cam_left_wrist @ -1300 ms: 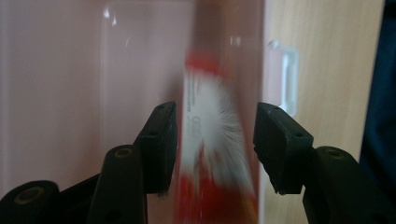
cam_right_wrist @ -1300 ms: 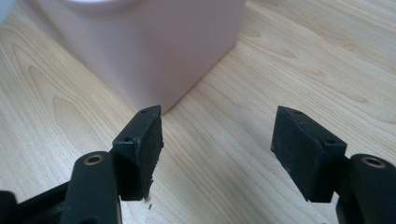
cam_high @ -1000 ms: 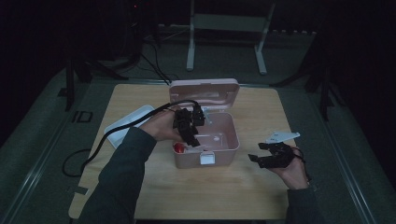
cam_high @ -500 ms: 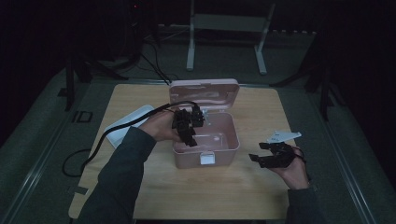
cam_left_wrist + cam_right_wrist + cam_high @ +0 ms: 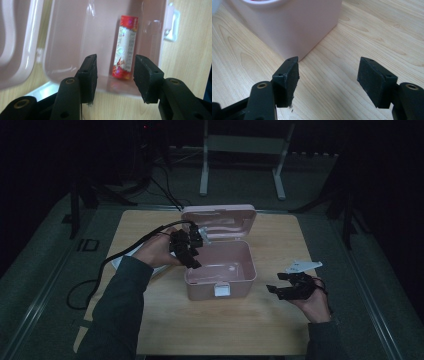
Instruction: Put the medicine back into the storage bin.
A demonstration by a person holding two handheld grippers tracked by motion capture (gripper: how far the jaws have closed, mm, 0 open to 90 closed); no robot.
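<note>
The left hand-held gripper (image 5: 113,77) hangs over the near-left rim of the open pink storage box (image 5: 220,270), its jaws released and standing apart with nothing between the pads. Past them, in the left gripper view, a small red-and-white tube (image 5: 125,47) lies flat on the box floor, close along one side wall and running parallel to it. It looks like a wrapped roll or a lip-balm-sized stick; the print on it is too blurred to read. In the high view the left hand-held gripper (image 5: 186,248) sits at the box's left edge, with the lid (image 5: 218,220) standing up behind it.

I judge the tube to be light and fairly stiff, with a glossy wrapper that could slip under smooth pads. Being round, it will roll if nudged from the side, and the wall beside it leaves little room for one jaw. The best hold is probably across its middle, jaws set square to its length, one pad slid down between tube and wall. A grip at either end risks tipping it or squirting it out. The thin plastic box will likely shift if pushed, as it seems light.

The right hand-held gripper (image 5: 290,289) rests well to the right of the box on the wooden worktop (image 5: 260,325), jaws wide and empty; in its own view the right hand-held gripper (image 5: 328,82) faces a lower corner of the box.
</note>
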